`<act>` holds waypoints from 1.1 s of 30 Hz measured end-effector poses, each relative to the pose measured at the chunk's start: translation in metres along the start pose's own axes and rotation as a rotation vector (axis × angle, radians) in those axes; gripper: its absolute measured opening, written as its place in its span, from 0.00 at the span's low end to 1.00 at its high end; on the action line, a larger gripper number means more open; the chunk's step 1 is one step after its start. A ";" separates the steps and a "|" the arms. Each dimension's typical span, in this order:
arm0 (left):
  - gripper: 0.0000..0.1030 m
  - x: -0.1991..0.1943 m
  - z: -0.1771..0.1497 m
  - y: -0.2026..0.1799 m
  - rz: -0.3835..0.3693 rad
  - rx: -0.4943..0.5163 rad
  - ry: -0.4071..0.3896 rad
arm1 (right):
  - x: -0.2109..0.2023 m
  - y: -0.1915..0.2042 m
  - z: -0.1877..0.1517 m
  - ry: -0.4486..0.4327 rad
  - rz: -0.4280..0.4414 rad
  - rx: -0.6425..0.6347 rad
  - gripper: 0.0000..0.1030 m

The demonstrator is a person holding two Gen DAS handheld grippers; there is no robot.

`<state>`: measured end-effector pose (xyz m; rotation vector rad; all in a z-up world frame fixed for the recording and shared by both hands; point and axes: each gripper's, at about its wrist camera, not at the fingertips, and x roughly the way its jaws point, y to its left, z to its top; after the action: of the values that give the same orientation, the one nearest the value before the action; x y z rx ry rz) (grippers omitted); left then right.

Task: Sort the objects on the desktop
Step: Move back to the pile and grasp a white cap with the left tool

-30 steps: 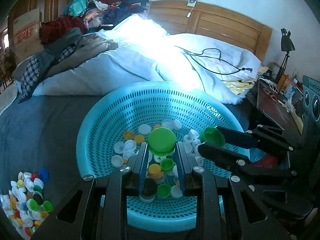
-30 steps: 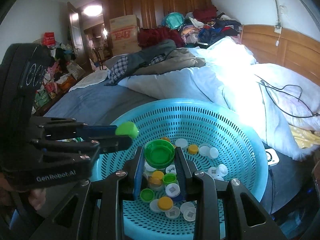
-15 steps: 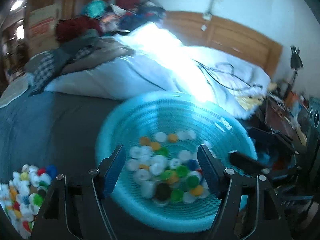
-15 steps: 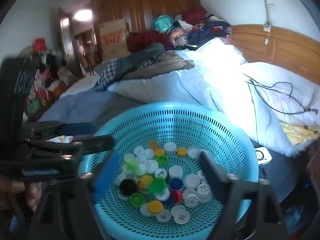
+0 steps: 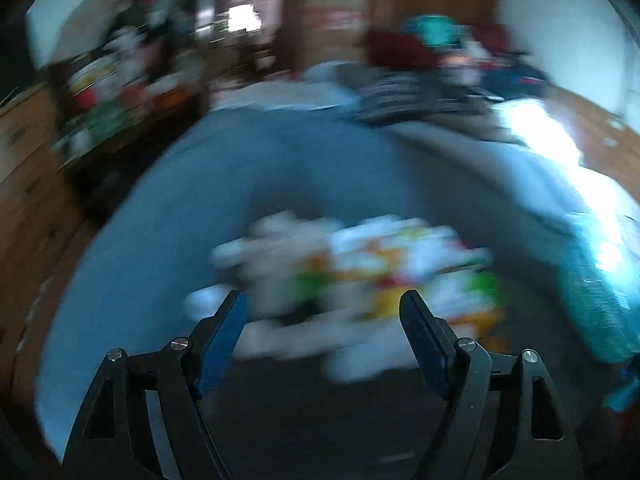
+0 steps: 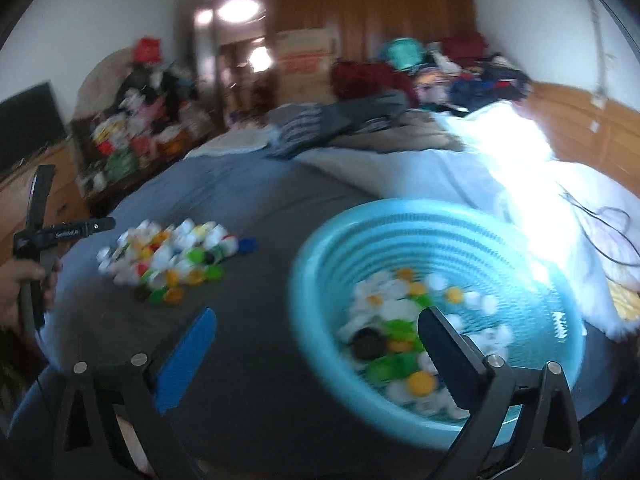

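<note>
Both jaws are opening with nothing between them — the left gripper (image 5: 322,312) aimed at the loose bottle-cap pile (image 6: 172,260) near the bed's (image 6: 256,360) left edge, the right gripper (image 6: 316,334) beside the blue basket (image 6: 316,264) holding sorted caps.

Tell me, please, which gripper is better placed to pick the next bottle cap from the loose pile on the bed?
Left, probably. The left gripper points straight at the cap pile, jaws opening and empty. The right gripper straddles the basket rim, with the pile farther off to its left.
</note>
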<state>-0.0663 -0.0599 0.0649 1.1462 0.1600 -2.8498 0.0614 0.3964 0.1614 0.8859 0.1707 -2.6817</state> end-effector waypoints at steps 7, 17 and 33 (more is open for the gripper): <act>0.60 0.049 -0.024 0.066 0.026 -0.017 0.115 | 0.016 0.072 -0.018 0.071 -0.030 -0.170 1.00; 0.38 0.093 -0.006 0.066 -0.020 0.084 0.162 | 0.020 0.115 -0.008 0.085 0.067 -0.168 1.00; 0.26 0.076 -0.017 0.119 0.019 -0.084 0.063 | 0.118 0.282 0.036 0.175 0.501 -0.300 0.58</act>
<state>-0.0977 -0.1778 -0.0089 1.2146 0.2684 -2.7634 0.0439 0.0923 0.1158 0.9212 0.3321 -2.0538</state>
